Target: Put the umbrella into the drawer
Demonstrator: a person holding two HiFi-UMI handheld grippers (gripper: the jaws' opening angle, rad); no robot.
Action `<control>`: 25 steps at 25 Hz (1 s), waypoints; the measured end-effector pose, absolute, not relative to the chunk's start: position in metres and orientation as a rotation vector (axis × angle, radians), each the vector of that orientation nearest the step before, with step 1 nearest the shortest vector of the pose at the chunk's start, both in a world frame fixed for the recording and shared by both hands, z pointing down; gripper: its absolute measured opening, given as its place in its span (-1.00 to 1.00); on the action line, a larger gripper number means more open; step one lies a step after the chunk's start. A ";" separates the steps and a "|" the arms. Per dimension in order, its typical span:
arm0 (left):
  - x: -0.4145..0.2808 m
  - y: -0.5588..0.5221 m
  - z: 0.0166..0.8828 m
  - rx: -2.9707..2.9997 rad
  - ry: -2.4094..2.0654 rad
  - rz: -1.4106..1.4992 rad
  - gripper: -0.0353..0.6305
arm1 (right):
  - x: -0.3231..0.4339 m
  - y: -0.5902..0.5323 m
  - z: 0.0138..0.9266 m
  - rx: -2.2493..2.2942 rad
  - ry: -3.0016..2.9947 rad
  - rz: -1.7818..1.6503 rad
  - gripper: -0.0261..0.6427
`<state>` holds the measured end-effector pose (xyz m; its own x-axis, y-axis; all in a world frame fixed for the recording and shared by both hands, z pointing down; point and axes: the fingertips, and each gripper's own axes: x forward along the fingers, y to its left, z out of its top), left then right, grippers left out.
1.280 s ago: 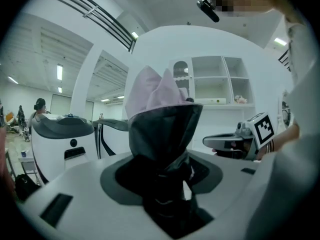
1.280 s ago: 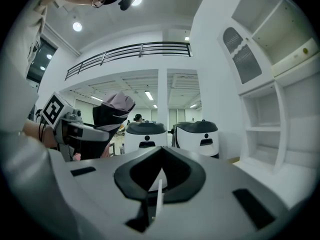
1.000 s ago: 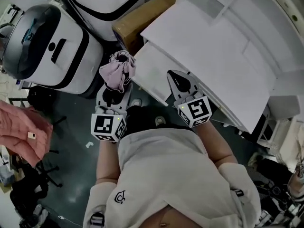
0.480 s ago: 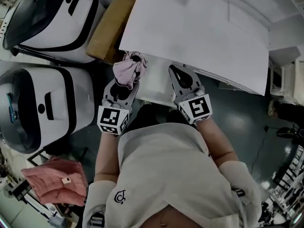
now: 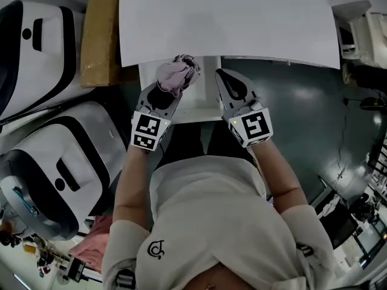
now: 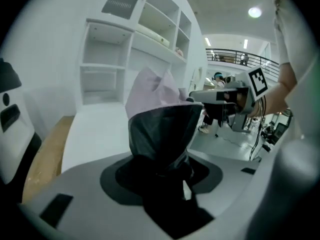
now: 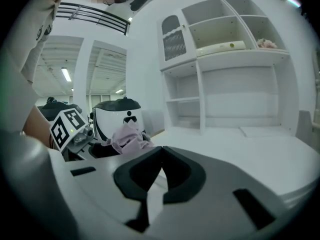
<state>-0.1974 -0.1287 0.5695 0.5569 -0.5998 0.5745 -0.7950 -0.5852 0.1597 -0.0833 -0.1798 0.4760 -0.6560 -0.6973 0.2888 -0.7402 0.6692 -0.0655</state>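
- The step in hand looks like lowering the umbrella (image 5: 176,76) into the drawer (image 5: 205,109). Hold the left wrist steady and tip the bundle down, so the loose cloth goes in clear of the front rim.
- Release only once the umbrella lies on the drawer floor. If dropped from above, its folds could catch on the rim or hang over it.
- Hold the right gripper (image 5: 222,78) off to the side, ready for pushing the drawer in.
- Left gripper (image 5: 166,94): its jaws are part-way apart and pinch the folded pink umbrella by its dark folds. The cloth sticks out past the tips.
- Right gripper: its jaws are pressed together at the tips with nothing between them. It is at the drawer's right edge; I cannot tell whether it touches.
- Umbrella: it is held over the white drawer, which appears pulled out below the desk (image 5: 242,23).
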 end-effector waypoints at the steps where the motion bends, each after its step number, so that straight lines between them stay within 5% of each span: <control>1: -0.191 -0.130 0.580 2.408 -1.080 0.689 -0.21 | -0.079 -0.180 0.480 1.171 -2.627 0.268 -0.90; 25: -0.170 -0.117 0.809 2.150 -0.562 1.268 -0.20 | -0.015 -0.167 0.569 1.449 -2.408 0.482 -0.90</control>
